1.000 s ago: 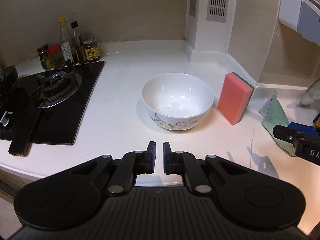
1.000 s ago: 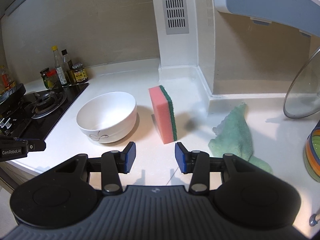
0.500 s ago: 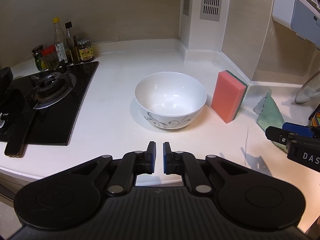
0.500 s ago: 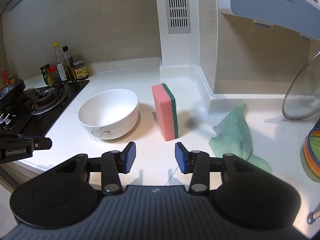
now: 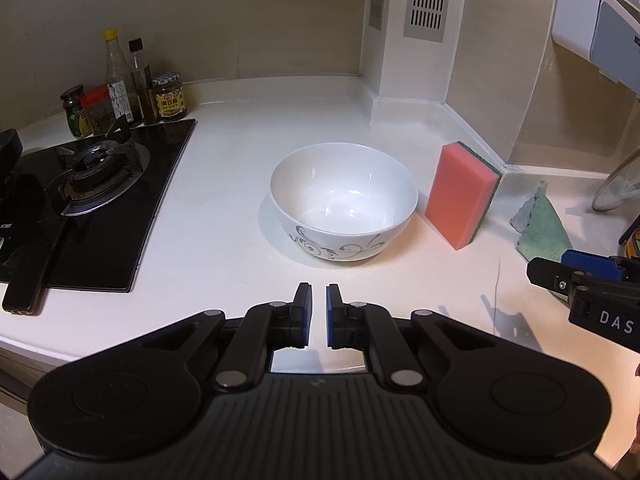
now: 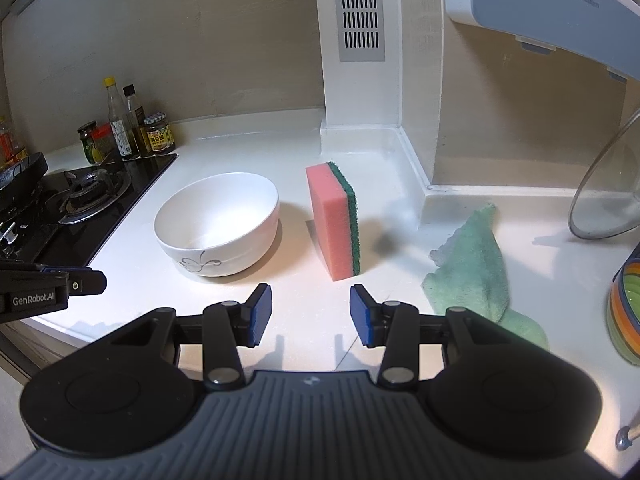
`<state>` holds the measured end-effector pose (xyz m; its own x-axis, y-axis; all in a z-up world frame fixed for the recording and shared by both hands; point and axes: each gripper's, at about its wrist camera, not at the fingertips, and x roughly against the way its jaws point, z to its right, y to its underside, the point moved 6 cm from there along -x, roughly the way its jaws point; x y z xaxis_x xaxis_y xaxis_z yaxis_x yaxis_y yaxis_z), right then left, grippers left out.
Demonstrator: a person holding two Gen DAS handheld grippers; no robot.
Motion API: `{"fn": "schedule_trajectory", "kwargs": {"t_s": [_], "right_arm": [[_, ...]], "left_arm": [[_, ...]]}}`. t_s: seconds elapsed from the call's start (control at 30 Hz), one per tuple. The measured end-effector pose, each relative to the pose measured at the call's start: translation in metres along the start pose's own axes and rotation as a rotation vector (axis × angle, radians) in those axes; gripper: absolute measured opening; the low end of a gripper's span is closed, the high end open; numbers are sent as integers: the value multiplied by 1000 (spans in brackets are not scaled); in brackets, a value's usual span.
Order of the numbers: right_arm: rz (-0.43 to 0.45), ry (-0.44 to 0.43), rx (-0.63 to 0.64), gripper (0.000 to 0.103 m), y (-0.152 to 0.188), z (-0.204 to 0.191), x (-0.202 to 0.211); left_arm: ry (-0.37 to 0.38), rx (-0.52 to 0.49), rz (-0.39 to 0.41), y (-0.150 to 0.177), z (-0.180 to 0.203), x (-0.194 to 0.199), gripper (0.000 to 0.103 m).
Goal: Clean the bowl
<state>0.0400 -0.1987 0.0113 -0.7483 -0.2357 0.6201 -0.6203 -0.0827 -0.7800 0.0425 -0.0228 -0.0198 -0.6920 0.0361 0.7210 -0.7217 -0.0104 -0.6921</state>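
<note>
left gripper (image 5: 317, 308) hung over near counter edge, jaws narrow with a small gap, nothing between them. right gripper (image 6: 311, 312) also over near edge, jaws wide apart, empty. white counter (image 5: 224, 184) ran under both. just beyond left gripper sat the white bowl (image 5: 344, 200) with grey swirl pattern, upright, looked empty inside. sponge (image 6: 333, 220), pink with green scrub side, stood on edge just right of bowl, near but apart from it, straight ahead of right gripper. green cloth (image 6: 474, 264) lay crumpled further right. glass lid (image 6: 608, 196) leaned at far right, striped bowl (image 6: 624, 312) at right edge. black gas stove (image 5: 92, 200) was left of bowl. sauce bottles and jars (image 5: 128, 92) stood at far left by the wall.
</note>
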Motion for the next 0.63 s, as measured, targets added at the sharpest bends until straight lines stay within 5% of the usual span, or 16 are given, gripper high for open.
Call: {"fn": "schedule_trajectory", "kwargs": {"t_s": [0.63], "right_arm": [[-14, 13, -10, 38, -5, 6, -15]], "left_arm": [[-11, 27, -5, -7, 12, -18, 6]]}}
